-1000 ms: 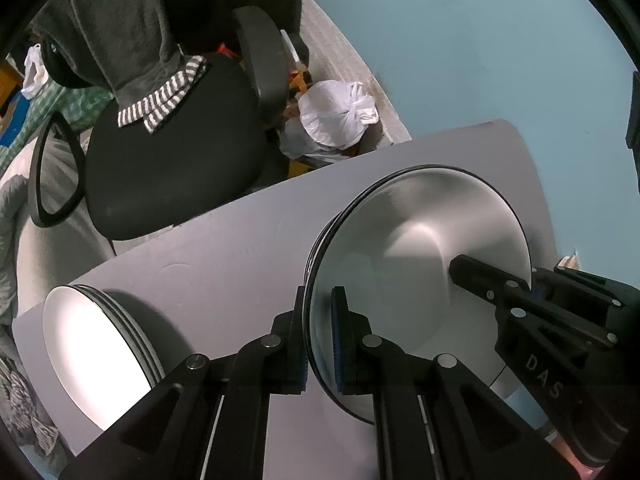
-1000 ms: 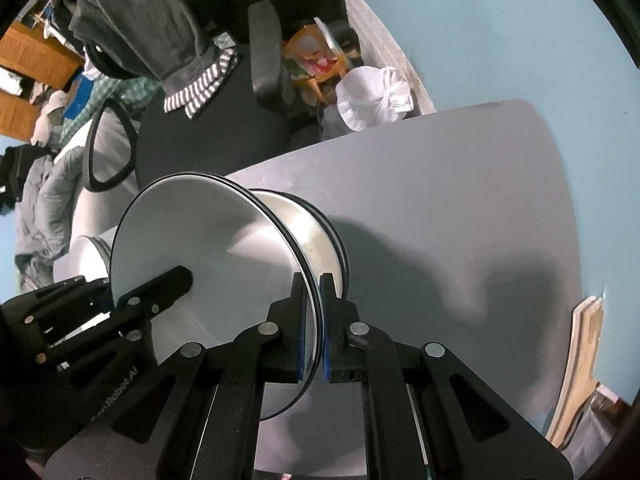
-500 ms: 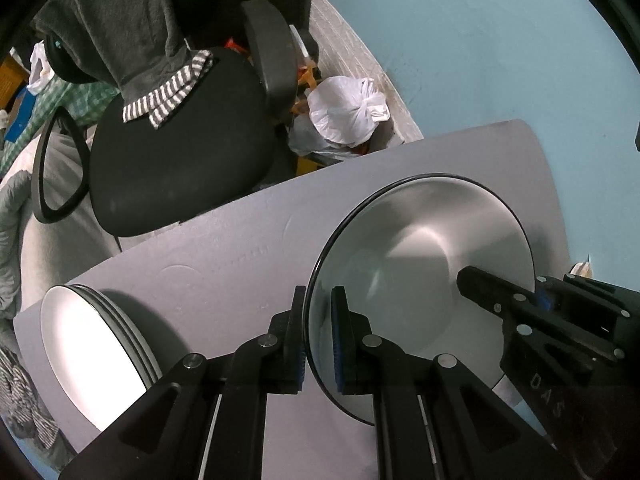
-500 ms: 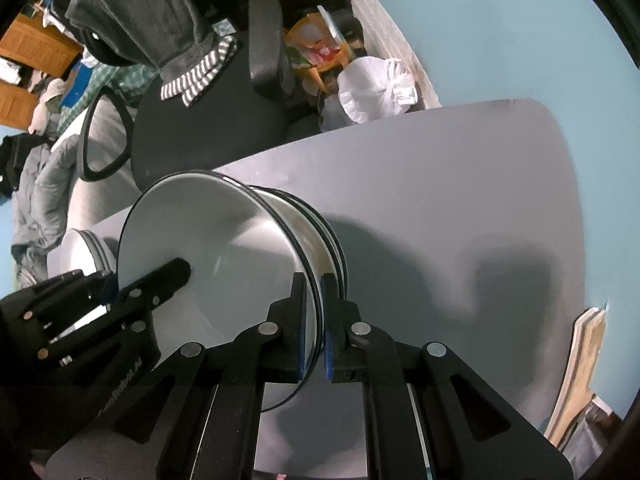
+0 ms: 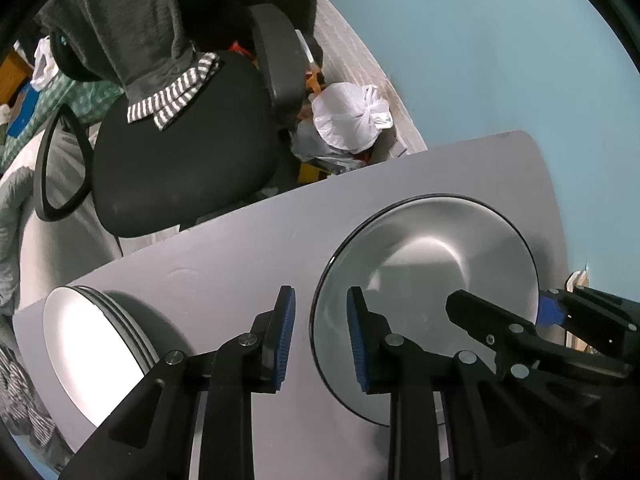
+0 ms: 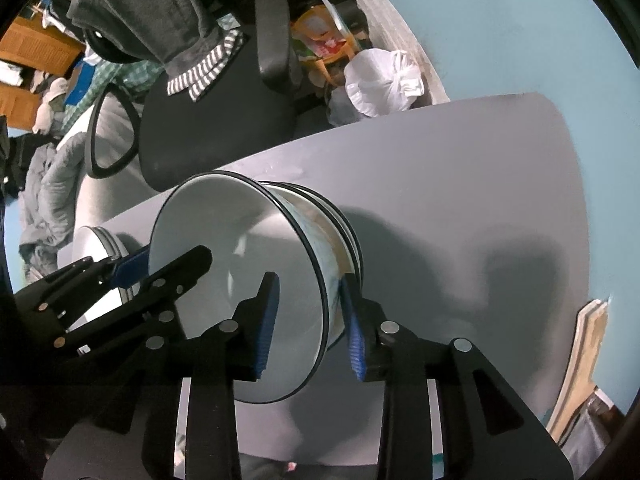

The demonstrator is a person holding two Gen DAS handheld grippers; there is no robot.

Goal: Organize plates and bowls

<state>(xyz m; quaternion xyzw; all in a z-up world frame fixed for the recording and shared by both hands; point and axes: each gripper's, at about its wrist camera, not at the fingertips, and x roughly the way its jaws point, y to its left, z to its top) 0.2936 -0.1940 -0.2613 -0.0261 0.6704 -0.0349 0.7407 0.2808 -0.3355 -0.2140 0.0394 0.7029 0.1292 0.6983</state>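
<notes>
The top bowl (image 6: pixel 240 280) sits nested on the bowl stack (image 6: pixel 344 232) mid-table (image 6: pixel 460 168), its rim standing between both pairs of pads. Your left gripper (image 5: pixel 320 336) straddles one side of the rim, your right gripper (image 6: pixel 308 320) the opposite side; both are opening, pads clear. It's white with a thin dark rim, glossy. The plate stack (image 5: pixel 92 352) lies to your left.

No legible text, label or number anywhere
</notes>
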